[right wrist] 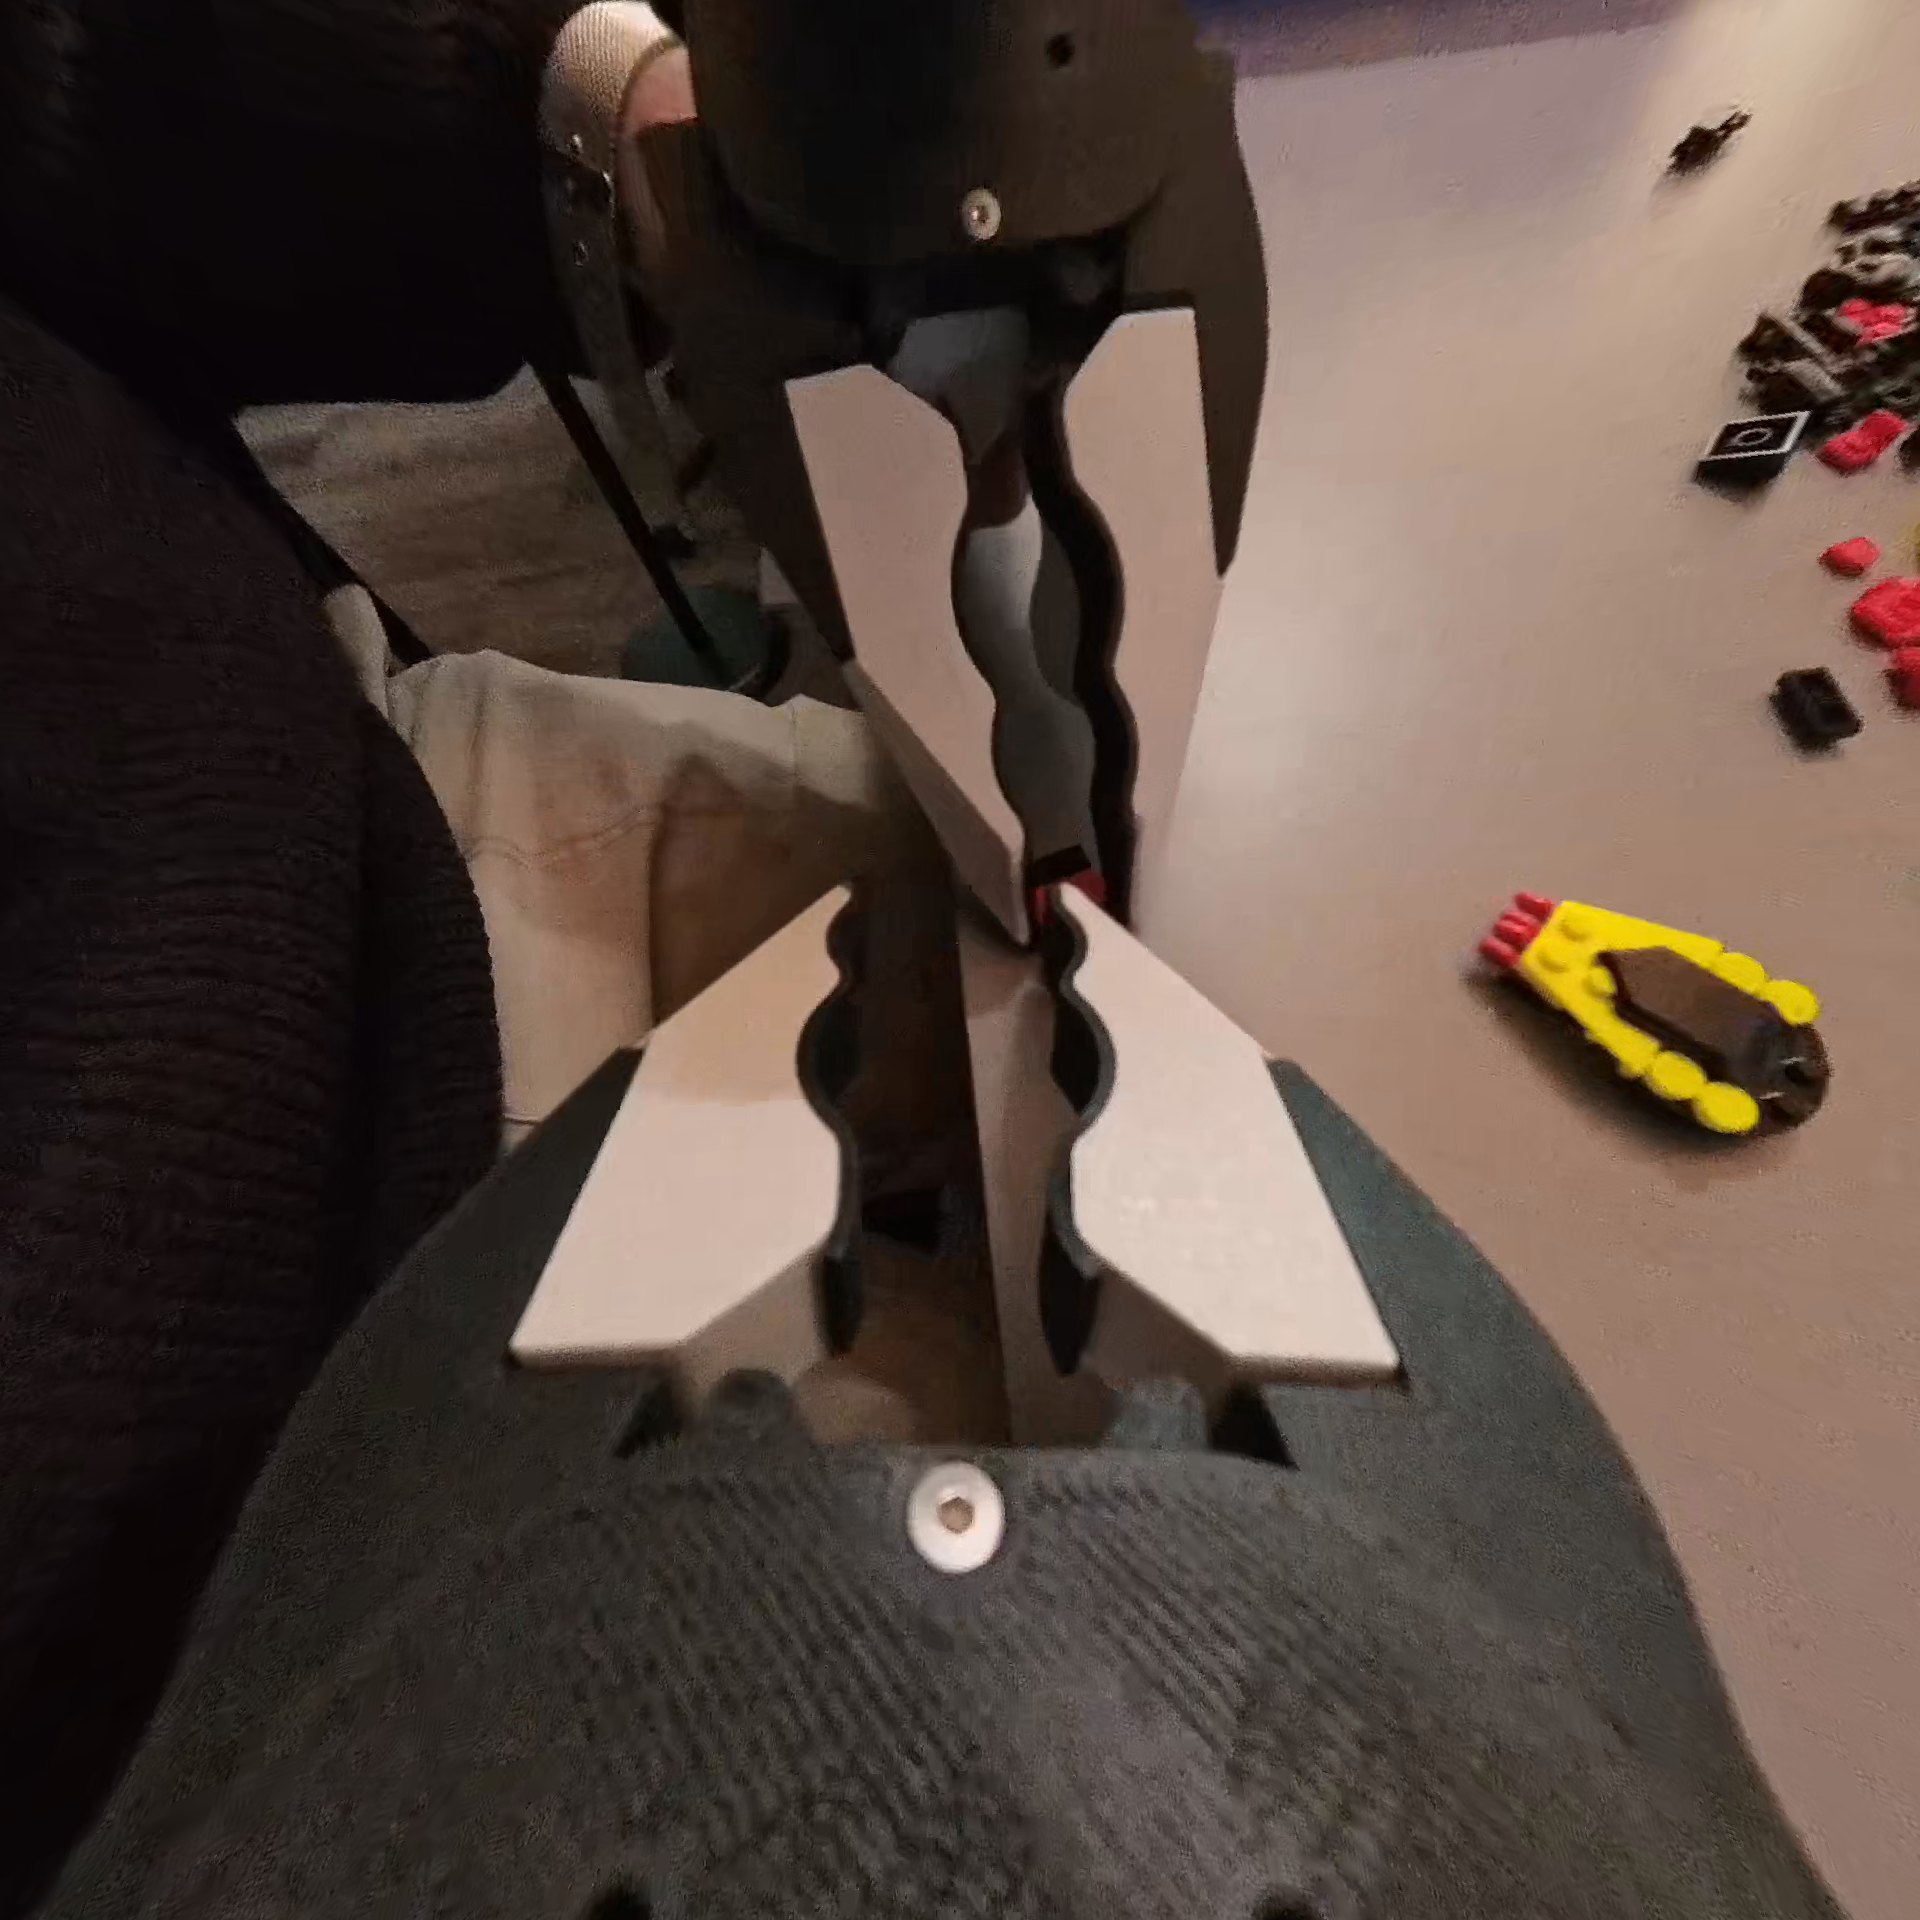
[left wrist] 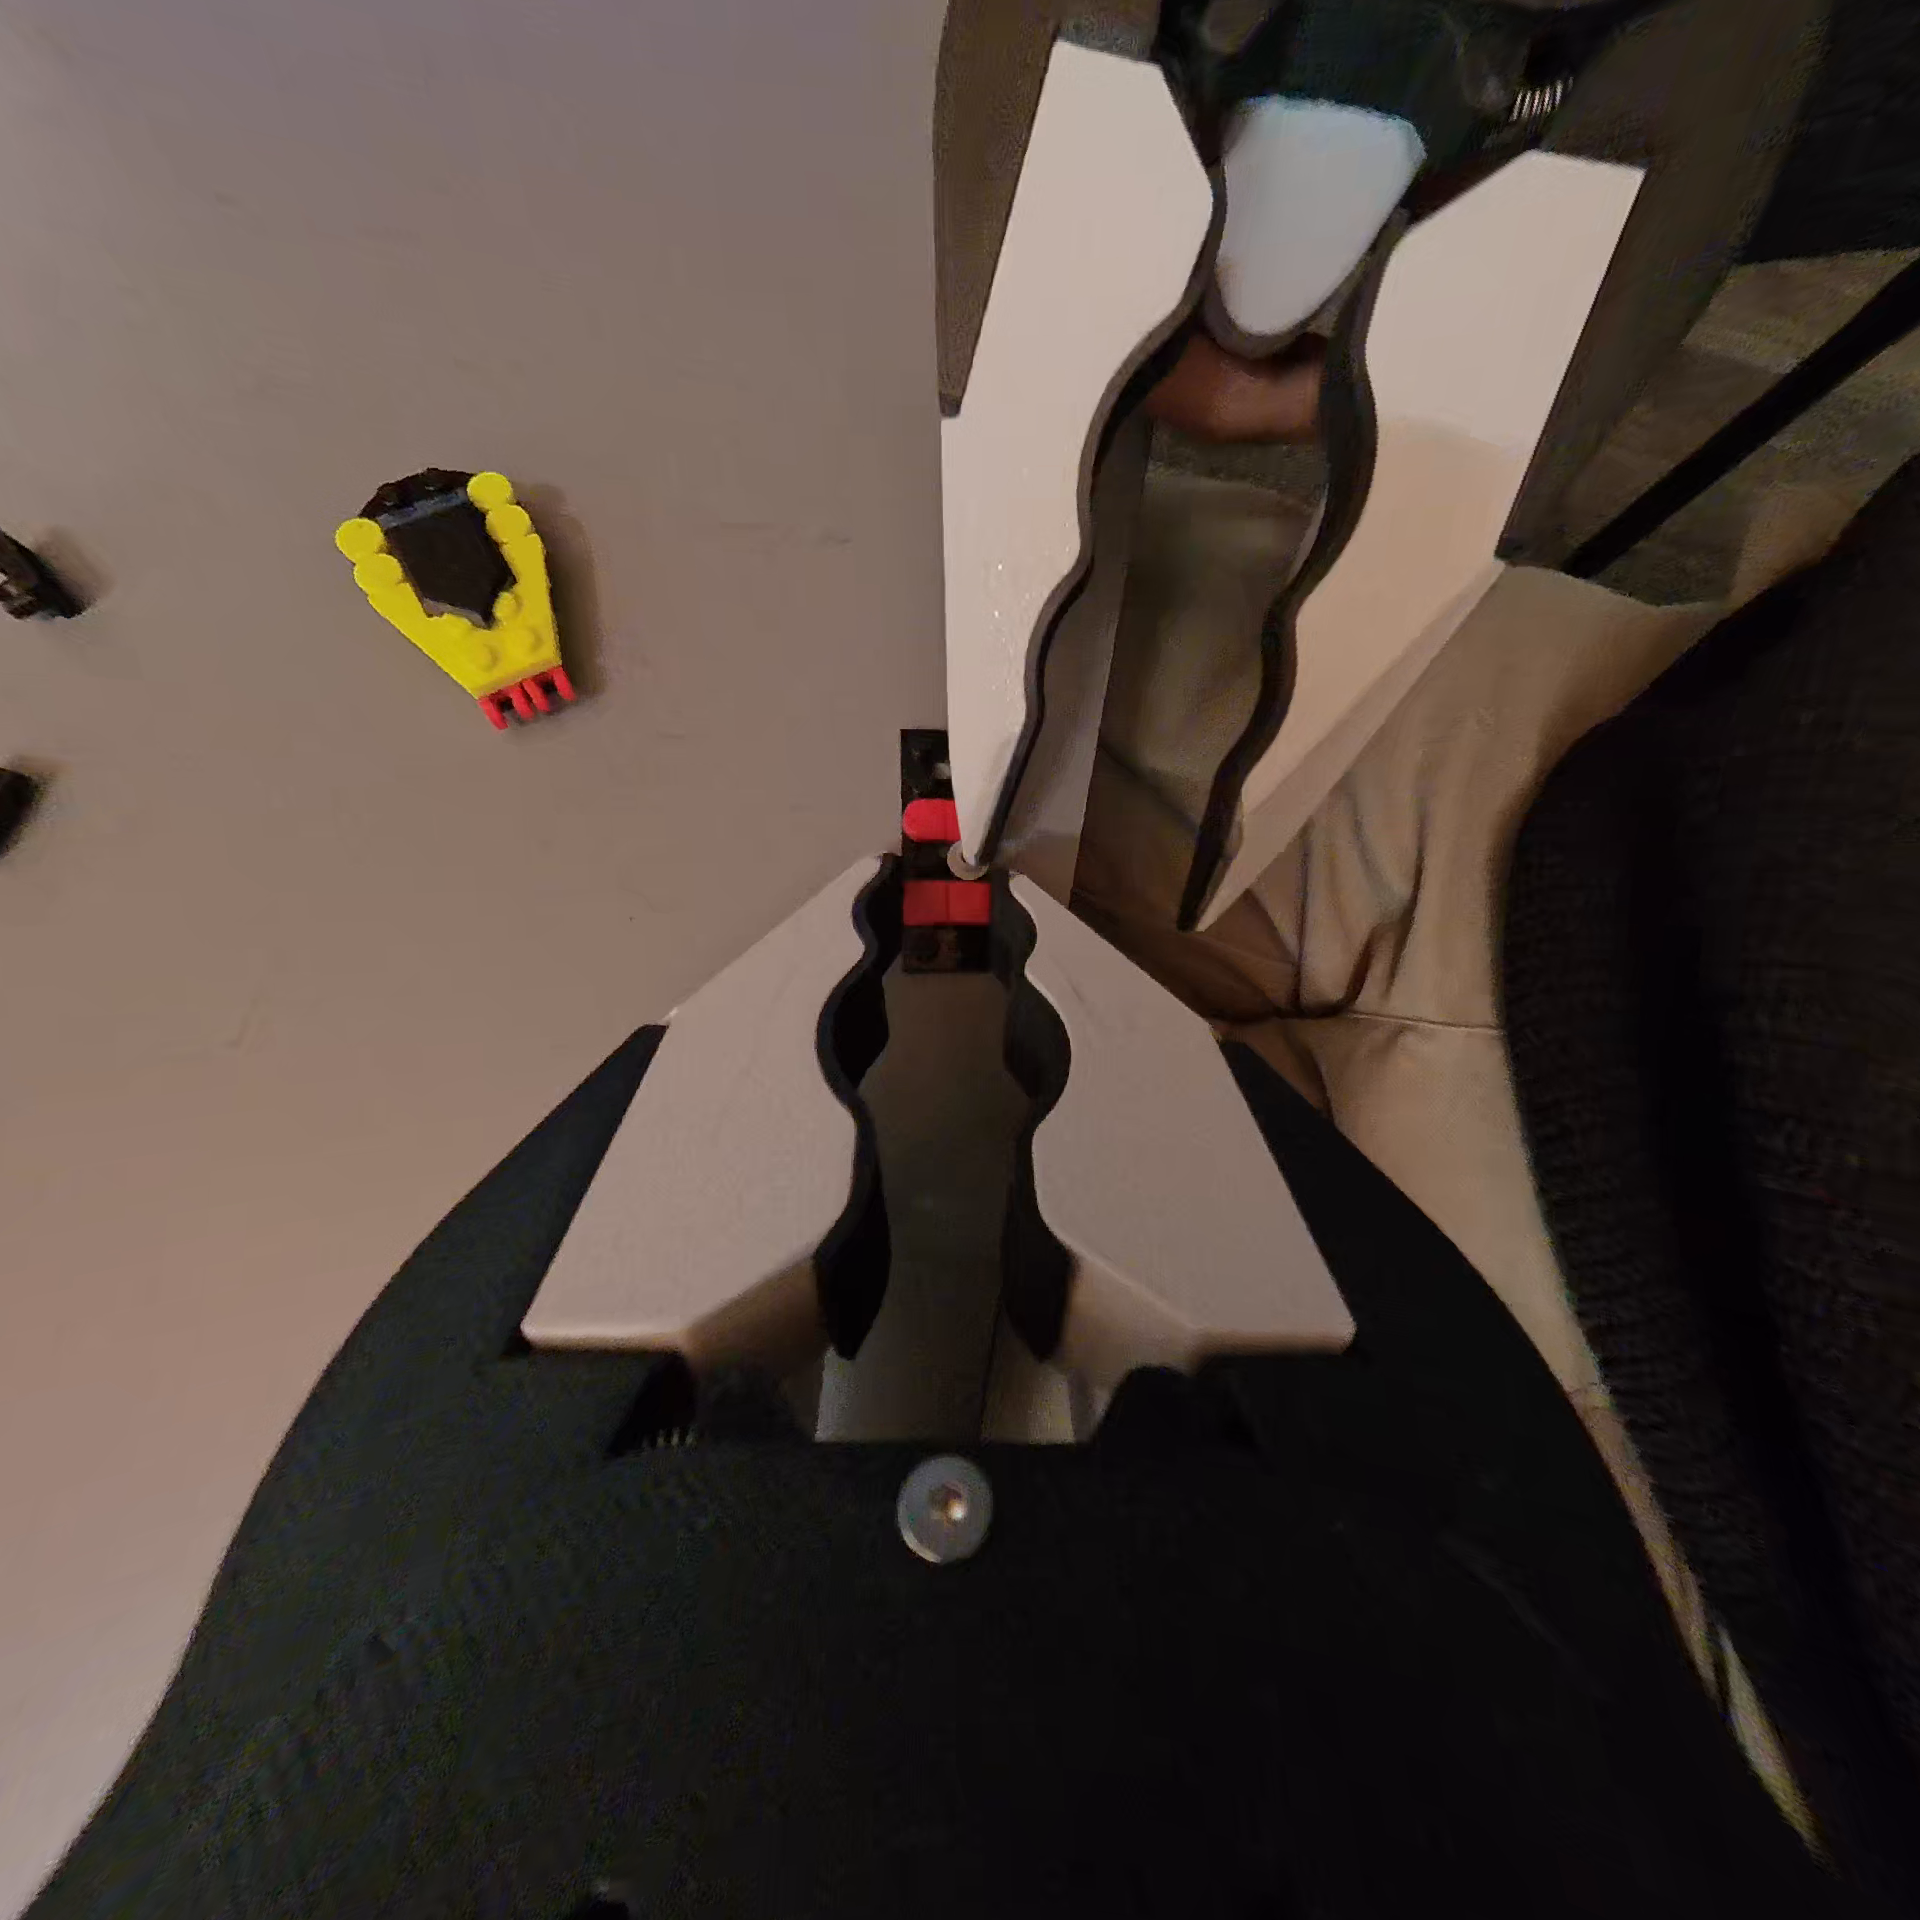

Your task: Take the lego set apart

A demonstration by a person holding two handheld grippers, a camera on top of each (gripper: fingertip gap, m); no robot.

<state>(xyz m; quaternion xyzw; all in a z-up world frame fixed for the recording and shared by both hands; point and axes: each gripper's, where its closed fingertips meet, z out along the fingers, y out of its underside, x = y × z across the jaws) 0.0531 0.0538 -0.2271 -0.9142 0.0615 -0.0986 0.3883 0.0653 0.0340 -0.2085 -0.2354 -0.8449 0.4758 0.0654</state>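
While the left gripper (left wrist: 940, 914) pinches a small black-and-red brick stack (left wrist: 940, 904) to brace it, the right gripper (right wrist: 956, 914) stands partly open, one fingertip pressed against the stack's red piece, probably to lever it off (both meet at the table (left wrist: 520, 260) edge). Already separated, a yellow wedge section (right wrist: 1652, 1013) lies well apart, and loose black and red bricks (right wrist: 1860, 343) are heaped farther off.
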